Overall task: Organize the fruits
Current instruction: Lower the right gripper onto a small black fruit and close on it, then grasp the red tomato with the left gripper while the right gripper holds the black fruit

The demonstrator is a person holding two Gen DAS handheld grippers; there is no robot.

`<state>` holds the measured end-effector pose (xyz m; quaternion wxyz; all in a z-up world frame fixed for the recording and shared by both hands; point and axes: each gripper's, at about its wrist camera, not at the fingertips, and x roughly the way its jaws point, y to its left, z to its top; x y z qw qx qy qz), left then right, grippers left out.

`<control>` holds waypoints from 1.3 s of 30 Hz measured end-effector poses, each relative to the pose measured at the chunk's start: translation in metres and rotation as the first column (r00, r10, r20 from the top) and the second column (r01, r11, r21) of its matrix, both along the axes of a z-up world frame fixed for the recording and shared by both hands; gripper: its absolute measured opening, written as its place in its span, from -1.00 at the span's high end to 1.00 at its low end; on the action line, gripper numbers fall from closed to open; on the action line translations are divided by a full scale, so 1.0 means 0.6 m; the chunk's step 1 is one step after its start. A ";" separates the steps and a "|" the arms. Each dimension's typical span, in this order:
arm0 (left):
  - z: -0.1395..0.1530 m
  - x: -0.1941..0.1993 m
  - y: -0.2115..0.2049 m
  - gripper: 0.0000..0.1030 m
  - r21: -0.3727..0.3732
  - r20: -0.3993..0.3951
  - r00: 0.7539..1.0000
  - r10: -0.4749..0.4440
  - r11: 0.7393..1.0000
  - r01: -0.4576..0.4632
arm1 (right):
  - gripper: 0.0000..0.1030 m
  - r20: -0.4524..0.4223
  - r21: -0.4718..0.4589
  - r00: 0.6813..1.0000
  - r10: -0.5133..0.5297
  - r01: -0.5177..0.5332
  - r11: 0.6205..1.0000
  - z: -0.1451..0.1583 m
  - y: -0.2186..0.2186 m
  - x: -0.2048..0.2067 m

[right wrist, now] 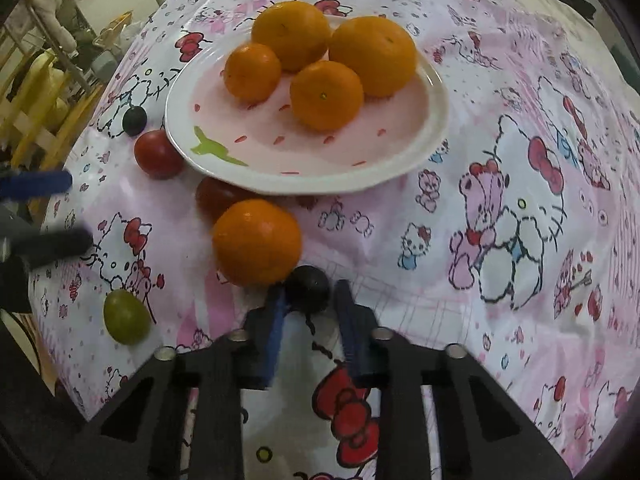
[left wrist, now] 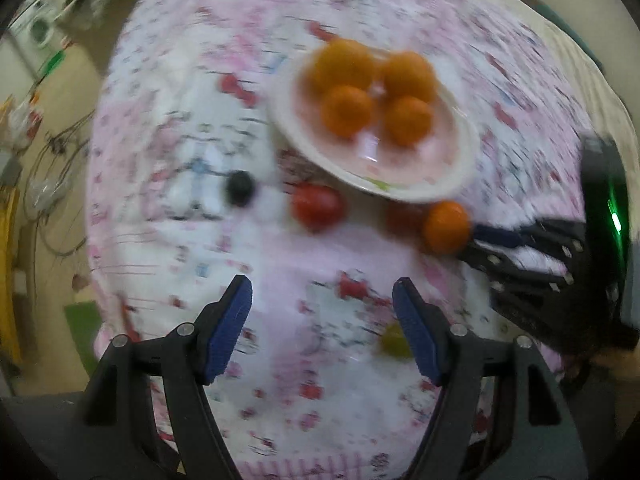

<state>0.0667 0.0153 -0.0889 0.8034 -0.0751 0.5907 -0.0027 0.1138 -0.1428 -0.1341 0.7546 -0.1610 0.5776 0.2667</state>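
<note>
A pink and white plate [right wrist: 400, 160] holds several oranges [right wrist: 326, 94]; it also shows in the left wrist view [left wrist: 420, 188]. A loose orange [right wrist: 256, 242] lies in front of the plate. My right gripper [right wrist: 310, 300] is closed around a dark grape [right wrist: 308, 288] that rests on the cloth beside that orange. Two red tomatoes [right wrist: 158, 154] [right wrist: 216, 196], another dark grape [right wrist: 134, 120] and a green grape [right wrist: 126, 316] lie on the cloth at the left. My left gripper [left wrist: 322, 296] is open and empty above the cloth, in front of a tomato [left wrist: 318, 206].
A pink cartoon-print cloth [right wrist: 520, 200] covers the round table. Wooden chairs [right wrist: 36, 120] stand beyond the table's left edge. The left gripper's fingers [right wrist: 40, 184] show at the left of the right wrist view. The left wrist view is blurred.
</note>
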 end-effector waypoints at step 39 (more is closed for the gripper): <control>-0.068 0.118 -0.048 0.34 0.127 -0.017 1.000 0.006 0.992 -0.004 | 0.55 -0.018 0.241 0.974 -0.225 0.222 0.945 0.088 -0.124 -0.008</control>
